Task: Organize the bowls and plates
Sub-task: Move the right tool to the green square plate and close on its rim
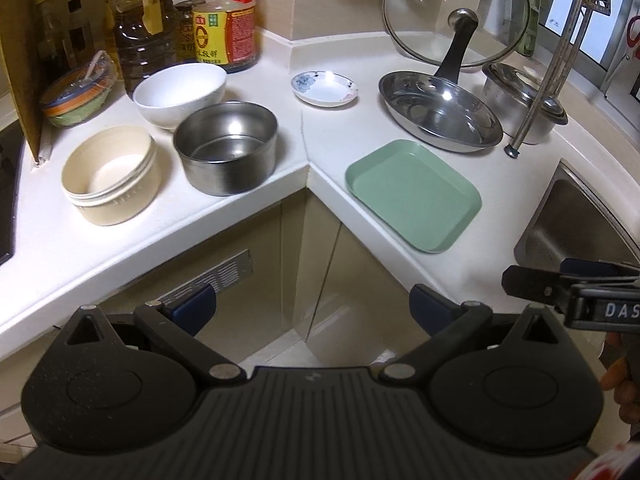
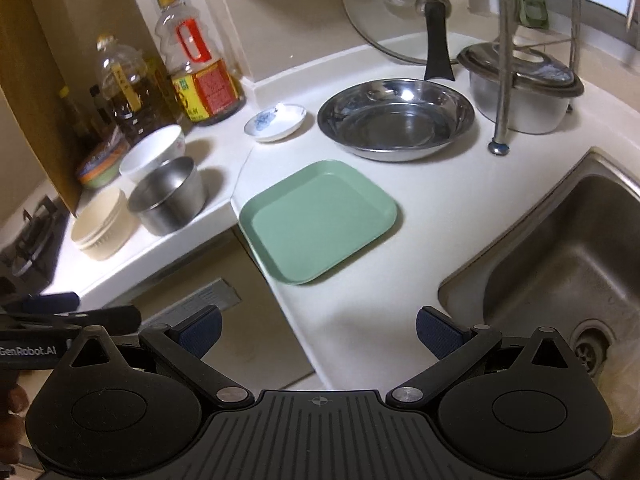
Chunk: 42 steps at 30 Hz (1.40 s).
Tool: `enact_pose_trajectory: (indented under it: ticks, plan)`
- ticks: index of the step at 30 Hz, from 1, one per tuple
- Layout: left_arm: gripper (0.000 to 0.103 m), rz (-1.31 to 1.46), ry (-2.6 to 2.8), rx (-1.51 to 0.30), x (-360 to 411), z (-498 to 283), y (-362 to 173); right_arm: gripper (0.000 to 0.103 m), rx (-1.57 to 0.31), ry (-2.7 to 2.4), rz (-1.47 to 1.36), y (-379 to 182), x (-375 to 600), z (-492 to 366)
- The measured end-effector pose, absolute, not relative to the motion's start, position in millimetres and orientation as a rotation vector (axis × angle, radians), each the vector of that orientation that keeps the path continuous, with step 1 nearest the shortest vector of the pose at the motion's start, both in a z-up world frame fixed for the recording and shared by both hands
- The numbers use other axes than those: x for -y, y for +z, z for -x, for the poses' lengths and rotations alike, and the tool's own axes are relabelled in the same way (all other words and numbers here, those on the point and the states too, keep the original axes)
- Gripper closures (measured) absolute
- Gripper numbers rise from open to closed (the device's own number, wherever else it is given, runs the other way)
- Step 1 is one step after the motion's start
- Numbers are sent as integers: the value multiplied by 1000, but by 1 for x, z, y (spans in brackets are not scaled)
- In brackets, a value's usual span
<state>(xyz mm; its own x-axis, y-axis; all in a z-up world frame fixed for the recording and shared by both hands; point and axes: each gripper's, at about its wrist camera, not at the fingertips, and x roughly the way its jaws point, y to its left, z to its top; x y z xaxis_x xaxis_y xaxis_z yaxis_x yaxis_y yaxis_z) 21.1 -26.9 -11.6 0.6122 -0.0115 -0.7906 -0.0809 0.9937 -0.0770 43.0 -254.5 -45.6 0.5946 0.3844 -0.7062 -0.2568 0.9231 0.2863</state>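
On the white corner counter [image 1: 256,216] lie a green square plate [image 1: 414,196] [image 2: 318,222], a small white dish with a blue flower [image 1: 325,89] [image 2: 275,122] and a wide steel plate [image 1: 440,112] [image 2: 396,118]. On the left stand a steel bowl [image 1: 226,147] [image 2: 168,196], a white bowl [image 1: 180,94] [image 2: 152,152] and a cream bowl [image 1: 110,174] [image 2: 102,228]. My left gripper [image 1: 312,306] hangs open in front of the counter's inner corner, holding nothing. My right gripper [image 2: 318,330] is open and empty, just short of the green plate.
Oil and sauce bottles [image 1: 224,16] crowd the back left. A glass lid [image 1: 456,12] leans on the wall behind a lidded steel pot [image 1: 520,100]. A rack post [image 2: 502,80] stands by the pot. The sink [image 2: 560,256] lies at right, a hob [image 2: 28,240] at left.
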Motion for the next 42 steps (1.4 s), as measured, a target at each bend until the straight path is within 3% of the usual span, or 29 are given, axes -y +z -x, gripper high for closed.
enact_pose_trajectory:
  ticks: [10, 11, 13, 19, 23, 32, 33, 36, 42]
  plan:
    - [2, 126, 42, -890, 45, -42, -29, 1, -843, 363, -164, -64, 292, -51]
    - [4, 125, 37, -887, 47, -44, -31, 3, -854, 360, -162, -67, 294, -53]
    - [4, 114, 31, -883, 49, -51, -34, 22, -882, 381, -186, -71, 300, -58]
    - [8, 72, 5, -839, 52, -75, -40, 22, -872, 338, -302, -79, 312, -73]
    - [12, 61, -13, -832, 47, -95, -45, 22, -751, 301, -407, -76, 316, -73]
    - [23, 33, -100, -850, 42, -137, -59, 22, -819, 243, -412, -84, 304, -112]
    - [24, 34, -106, -853, 42, -141, -60, 24, -820, 238, -415, -85, 302, -115]
    - [29, 36, -126, -851, 41, -150, -65, 45, -821, 234, -399, -90, 297, -126]
    - [43, 40, -151, -879, 40, -165, -75, 56, -814, 217, -364, -98, 289, -140]
